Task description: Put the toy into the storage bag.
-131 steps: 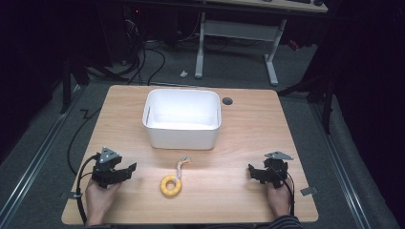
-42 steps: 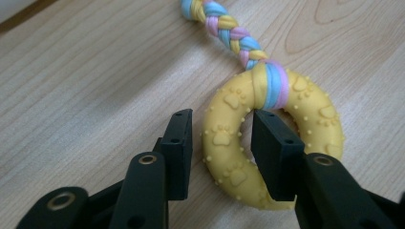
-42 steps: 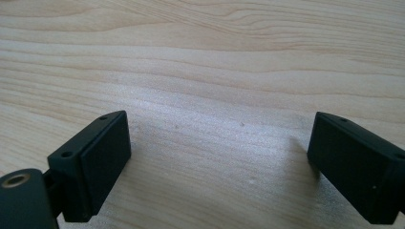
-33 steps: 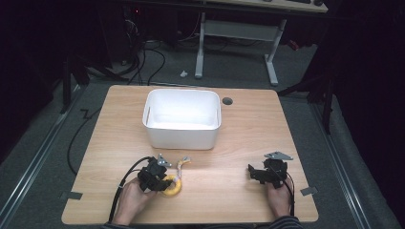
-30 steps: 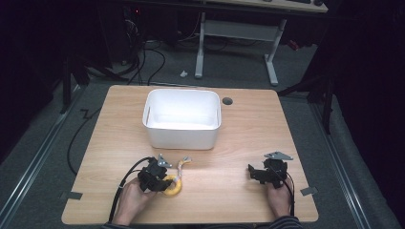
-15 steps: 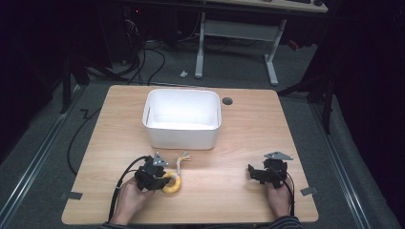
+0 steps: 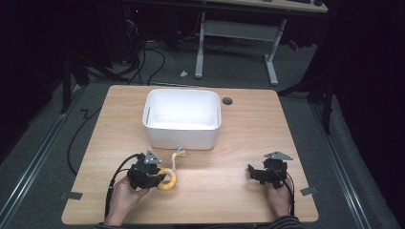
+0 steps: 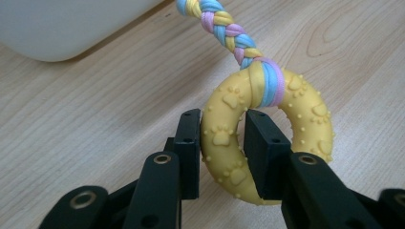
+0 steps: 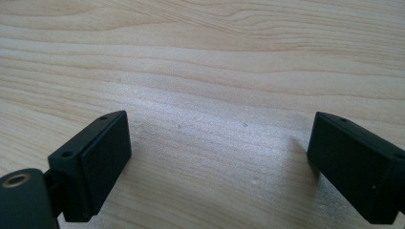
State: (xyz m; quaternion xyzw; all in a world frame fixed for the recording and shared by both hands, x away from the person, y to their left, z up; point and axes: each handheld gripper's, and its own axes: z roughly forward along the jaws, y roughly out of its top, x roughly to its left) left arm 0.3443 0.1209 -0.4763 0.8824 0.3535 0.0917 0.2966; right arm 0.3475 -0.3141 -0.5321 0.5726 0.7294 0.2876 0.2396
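The left gripper (image 8: 222, 138) sits low on the wooden surface (image 7: 305, 124), near the front edge, with the person's left hand (image 7: 122, 200) wrapped around it from behind. Its jaws are clamped on one side of a yellow ring toy (image 8: 267, 138) with paw prints, one jaw inside the hole and one outside. A braided rope (image 8: 229, 33) tied to the ring trails off toward the white bin (image 7: 182, 119), which sits just behind it at the middle of the surface. What shows of the bin's inside looks bare. Over on the right, the right gripper (image 9: 217, 167) rests on bare wood, jaws spread wide, well apart from the toy.
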